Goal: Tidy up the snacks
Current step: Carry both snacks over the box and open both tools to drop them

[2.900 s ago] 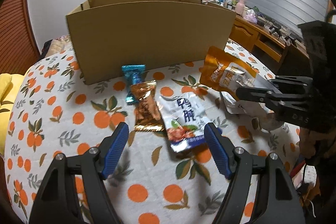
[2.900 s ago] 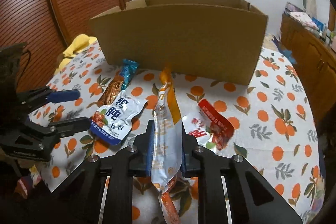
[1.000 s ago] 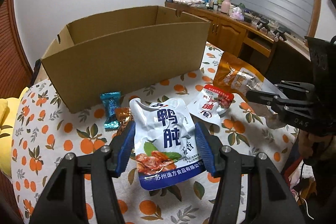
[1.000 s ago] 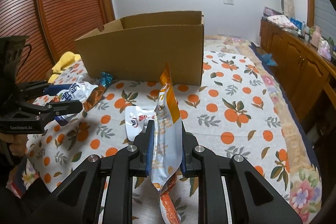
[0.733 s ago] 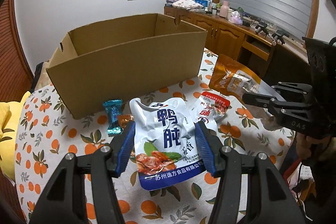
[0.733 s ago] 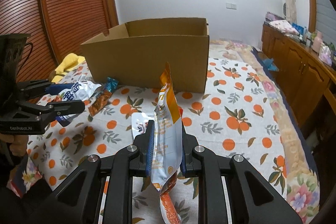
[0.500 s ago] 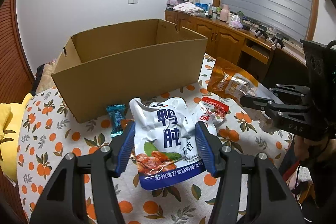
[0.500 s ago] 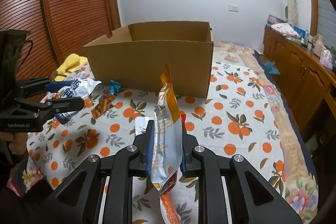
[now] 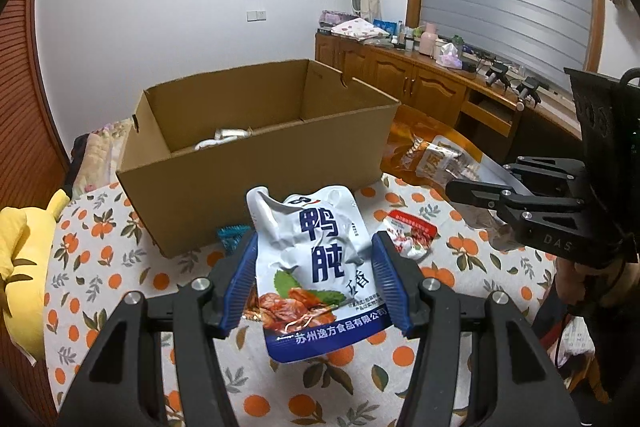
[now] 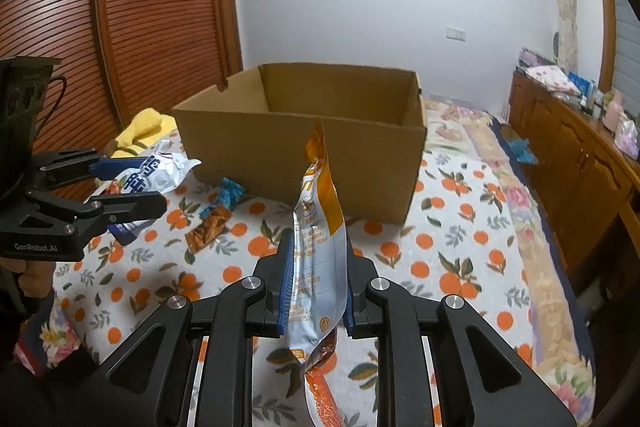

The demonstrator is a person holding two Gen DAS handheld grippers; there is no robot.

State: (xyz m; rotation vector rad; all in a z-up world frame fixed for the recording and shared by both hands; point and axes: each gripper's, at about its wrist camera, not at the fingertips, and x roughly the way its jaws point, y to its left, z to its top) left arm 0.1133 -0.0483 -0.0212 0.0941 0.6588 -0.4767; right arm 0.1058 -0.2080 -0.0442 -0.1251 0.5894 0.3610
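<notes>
- The left gripper [image 9: 316, 277] is clamping the white-and-blue pouch [image 9: 318, 267] between its blue pads, above the orange-print cloth [image 9: 120, 267]; the pouch's long axis is running away from the camera, its torn top pointing at the cardboard box [image 9: 256, 163].
- The right gripper [image 10: 317, 279] is squeezing the orange-and-white pouch [image 10: 320, 227] edge-on; it is standing upright, long axis vertical, short of the box's near wall.
- A red-topped packet [image 9: 408, 233], a blue candy [image 10: 230, 193] and a brown bar [image 10: 208, 229] are lying on the cloth.

Both grippers were matte black linkages with silver screws; the left gripper [image 9: 316, 281] had ribbed blue fingers [image 9: 242, 281], and the right gripper [image 10: 316, 283] matched. White "GenRobot.AI" lettering marked one body.
</notes>
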